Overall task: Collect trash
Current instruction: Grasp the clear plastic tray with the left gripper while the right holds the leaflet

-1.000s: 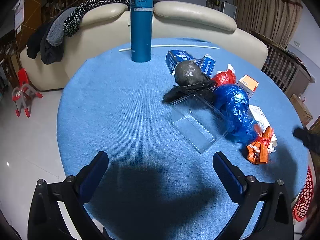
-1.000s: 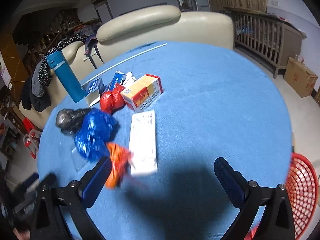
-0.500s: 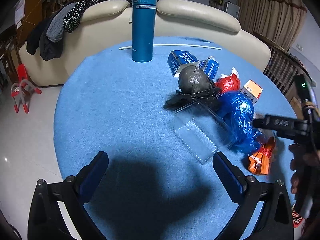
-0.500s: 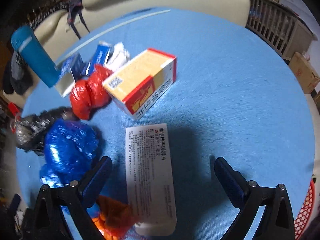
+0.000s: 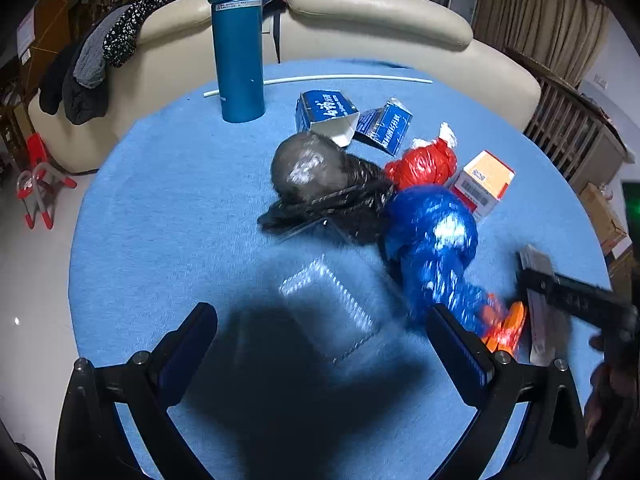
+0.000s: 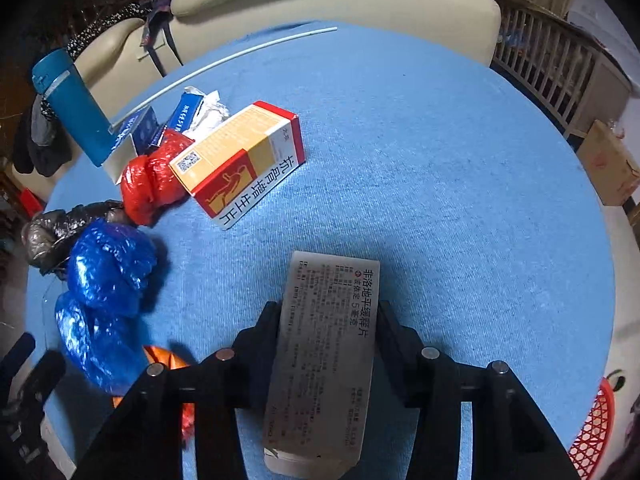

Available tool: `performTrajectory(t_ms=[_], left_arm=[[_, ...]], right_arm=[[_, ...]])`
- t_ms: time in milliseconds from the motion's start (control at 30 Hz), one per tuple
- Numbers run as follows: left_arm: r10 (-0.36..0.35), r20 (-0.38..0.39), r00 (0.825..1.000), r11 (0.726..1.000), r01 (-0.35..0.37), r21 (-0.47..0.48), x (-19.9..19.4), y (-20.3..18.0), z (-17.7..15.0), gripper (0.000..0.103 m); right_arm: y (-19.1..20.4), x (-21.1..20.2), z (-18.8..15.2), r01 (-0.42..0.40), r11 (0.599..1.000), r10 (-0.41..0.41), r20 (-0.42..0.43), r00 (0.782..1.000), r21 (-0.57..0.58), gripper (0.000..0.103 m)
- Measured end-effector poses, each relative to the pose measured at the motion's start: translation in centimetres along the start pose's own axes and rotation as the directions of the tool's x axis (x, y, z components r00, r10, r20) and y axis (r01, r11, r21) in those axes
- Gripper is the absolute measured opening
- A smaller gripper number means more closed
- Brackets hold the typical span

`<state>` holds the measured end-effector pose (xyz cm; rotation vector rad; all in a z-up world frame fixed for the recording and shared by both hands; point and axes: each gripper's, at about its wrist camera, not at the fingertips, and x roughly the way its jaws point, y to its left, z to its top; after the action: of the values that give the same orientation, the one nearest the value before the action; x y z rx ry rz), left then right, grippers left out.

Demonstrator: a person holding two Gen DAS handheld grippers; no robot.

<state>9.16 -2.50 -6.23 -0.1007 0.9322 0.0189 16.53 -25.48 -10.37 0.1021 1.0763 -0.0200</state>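
Clamping the flat white medicine box [image 6: 326, 344], the right gripper [image 6: 328, 320] has just been closing its jaws, and both pads now press the box's long sides above the blue-covered round table [image 6: 440, 180], toward its near edge. Left gripper [image 5: 320, 344] stands released, fingers wide apart over the clear plastic tray [image 5: 332, 300], not touching it. Remaining trash sits mid-table: blue bag [image 5: 436, 248] touching the black bag [image 5: 320, 184], red bag [image 5: 424, 164] beside the orange-and-red carton [image 6: 240, 160], two blue cartons [image 5: 352, 116] behind them, orange wrapper [image 5: 504, 328] near the blue bag. Teal flask [image 5: 238, 44] upright at the far edge. Red basket [image 6: 592, 428] off the table's right edge.
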Motion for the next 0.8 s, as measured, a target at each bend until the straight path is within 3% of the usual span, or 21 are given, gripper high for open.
performTrajectory(t_ms=[200,300,367,400,467,567,800], left_arm=[[0.048,-0.009,0.999,0.993,-0.049,-0.104,1.3,-0.1,2.2,0.103],[0.086,-0.066,0.994,0.989,-0.093,-0.115,3.1,-0.1,2.9,0.103],[0.077,-0.097,0.992,0.989,-0.088,-0.117,3.8,0.1,2.7,0.093],[0.044,-0.109,0.993,0.991,-0.058,-0.121,4.1,0.2,2.4,0.084],[0.006,-0.107,0.994,0.993,-0.019,-0.116,4.0,0.2,1.8,0.075],[0.009,-0.091,0.996,0.998,-0.015,-0.062,3.2,-0.5,1.6,0.059],[-0.005,-0.093,0.996,1.000,0.004,-0.010,2.2,-1.0,0.7,0.051]], right_arm=[[-0.7,0.1,-1.2,-0.035,0.999,0.035,0.014,0.999,0.010,0.051],[-1.3,0.2,-1.3,-0.045,0.999,0.044,0.016,0.999,0.012,0.051],[-1.5,0.3,-1.4,-0.053,0.998,0.053,0.015,0.998,0.013,0.051],[-1.7,0.1,-1.4,-0.057,0.998,0.057,0.014,0.998,0.014,0.051],[-2.1,-1.2,-1.3,-0.061,0.998,0.061,0.011,0.998,0.013,0.051],[-2.3,-1.6,-1.7,-0.057,0.998,0.057,0.011,0.998,0.011,0.051],[-2.7,-2.4,-2.9,-0.058,0.998,0.058,0.007,0.998,0.030,0.051]])
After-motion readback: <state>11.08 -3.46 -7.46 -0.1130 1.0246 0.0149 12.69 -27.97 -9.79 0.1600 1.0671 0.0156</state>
